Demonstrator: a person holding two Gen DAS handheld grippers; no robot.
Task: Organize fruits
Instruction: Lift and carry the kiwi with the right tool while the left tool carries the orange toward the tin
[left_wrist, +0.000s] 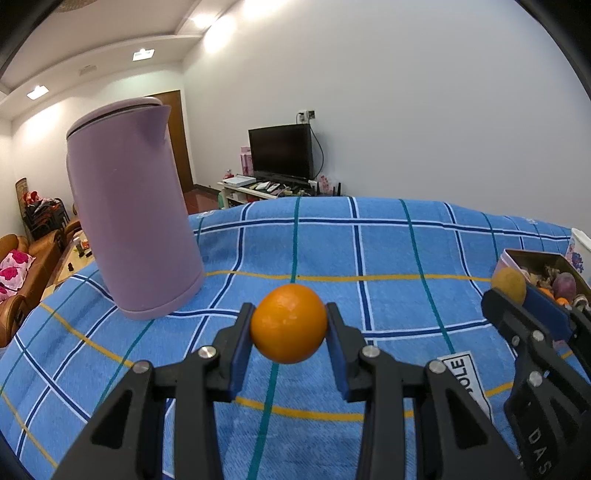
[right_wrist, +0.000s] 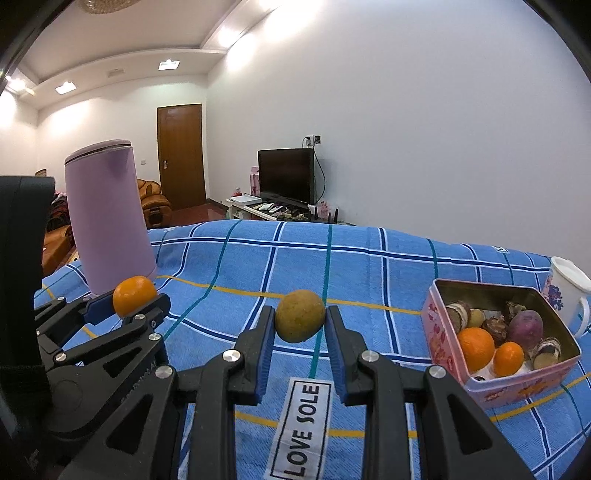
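orange (left_wrist: 289, 323) in left claw (left_wrist: 290, 325), yellow fruit (right_wrist: 300, 320) in right claw (right_wrist: 300, 321) — tin (right_wrist: 480, 380) near

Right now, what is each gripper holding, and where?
Left gripper pinches the orange at its sides; right gripper pinches the yellow-brown fruit likewise.

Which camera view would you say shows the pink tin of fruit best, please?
The right wrist view: the pink tin sits whole, open, its fruit visible. The left wrist view catches only a corner of it at the right edge, partly behind the right claw.
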